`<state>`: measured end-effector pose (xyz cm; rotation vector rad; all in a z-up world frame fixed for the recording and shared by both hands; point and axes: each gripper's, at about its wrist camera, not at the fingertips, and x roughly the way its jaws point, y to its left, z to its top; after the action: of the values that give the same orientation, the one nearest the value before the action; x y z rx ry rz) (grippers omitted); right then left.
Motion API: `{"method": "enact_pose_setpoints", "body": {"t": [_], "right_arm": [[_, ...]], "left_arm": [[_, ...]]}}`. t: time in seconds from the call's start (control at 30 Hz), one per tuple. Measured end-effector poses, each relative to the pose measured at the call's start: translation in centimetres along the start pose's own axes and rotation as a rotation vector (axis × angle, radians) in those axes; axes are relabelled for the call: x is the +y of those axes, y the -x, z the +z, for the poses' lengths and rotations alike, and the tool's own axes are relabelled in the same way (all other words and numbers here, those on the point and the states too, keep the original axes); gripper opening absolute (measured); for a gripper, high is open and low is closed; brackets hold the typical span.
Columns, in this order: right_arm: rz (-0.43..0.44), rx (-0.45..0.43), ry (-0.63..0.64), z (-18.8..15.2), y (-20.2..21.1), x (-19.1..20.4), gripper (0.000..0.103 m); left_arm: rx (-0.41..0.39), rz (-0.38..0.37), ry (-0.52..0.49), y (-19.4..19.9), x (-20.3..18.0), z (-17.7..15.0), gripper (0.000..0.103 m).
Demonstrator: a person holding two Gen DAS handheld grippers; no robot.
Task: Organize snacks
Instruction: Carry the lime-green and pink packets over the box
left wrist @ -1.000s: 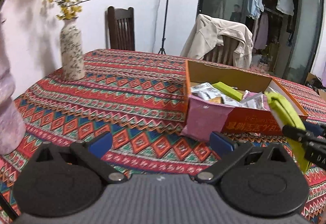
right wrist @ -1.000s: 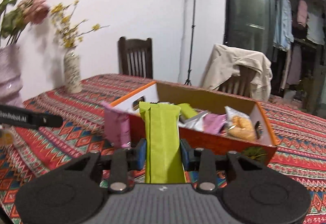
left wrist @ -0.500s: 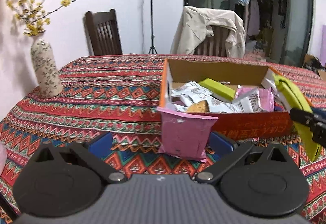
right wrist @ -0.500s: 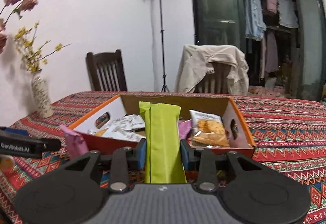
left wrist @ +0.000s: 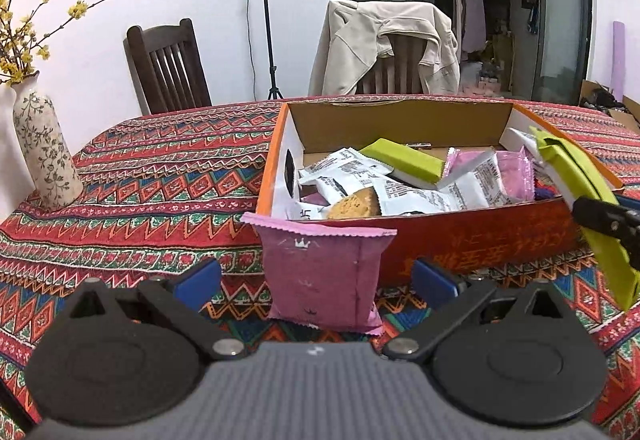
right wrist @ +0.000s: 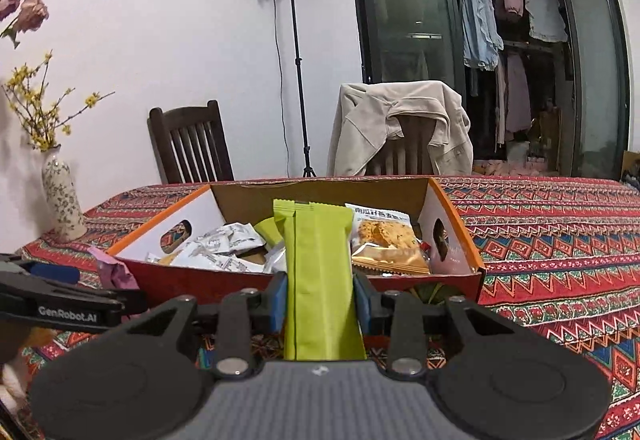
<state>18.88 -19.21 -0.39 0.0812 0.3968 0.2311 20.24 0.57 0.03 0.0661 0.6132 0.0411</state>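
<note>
Two grippers, left gripper (left wrist: 316,278) fingers wide around pink packet (left wrist: 322,276), right gripper (right wrist: 320,298) clamping green packet (right wrist: 318,280), "GenRobot.AI" legible

Zigzag-striped red, teal and orange woven tablecloth (left wrist: 160,176), orange-rimmed red cardboard box (left wrist: 472,236) with gold lettering, lime-green foil snack packet (right wrist: 318,276), crown-printed pink snack pouch (left wrist: 320,272), leaf-patterned cream ceramic vase (left wrist: 44,148).

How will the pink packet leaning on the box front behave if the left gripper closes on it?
The pink packet looks puffy and soft, so it will probably squash. It seems light and only propped against the box, so a nudge from the open left gripper may topple it.
</note>
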Motion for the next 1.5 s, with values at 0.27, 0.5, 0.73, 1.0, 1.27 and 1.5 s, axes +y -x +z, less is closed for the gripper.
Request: {"method": "enact_pose_setpoints", "body": {"t": [0.27, 0.5, 0.73, 1.0, 1.27, 1.5], "right_arm": [[0.018, -0.001, -0.008, -0.1, -0.1, -0.1, 0.034], [0.03, -0.024, -0.009, -0.1, 0.4, 0.0, 0.034], [0.031, -0.042, -0.014, -0.2, 0.8, 0.0, 0.034], [0.044, -0.025, -0.046, 0.2, 0.9, -0.4, 0.034], [0.046, -0.084, -0.009, 4.3, 3.3, 0.9, 0.034], [-0.036, -0.096, -0.02, 8.2, 0.5, 1.5, 0.034]], "left_arm": [[-0.025, 0.018, 0.011, -1.2, -0.3, -0.8, 0.103], [-0.031, 0.019, -0.021, -2.1, -0.8, -0.9, 0.084], [-0.052, 0.0, -0.018, -0.3, -0.4, -1.7, 0.063], [-0.186, -0.039, 0.065, 5.3, 0.8, -0.5, 0.063], [-0.288, -0.075, 0.066, 8.0, -0.5, 5.9, 0.063], [-0.272, -0.102, 0.242, 4.9, -1.5, 10.1, 0.063]]}}
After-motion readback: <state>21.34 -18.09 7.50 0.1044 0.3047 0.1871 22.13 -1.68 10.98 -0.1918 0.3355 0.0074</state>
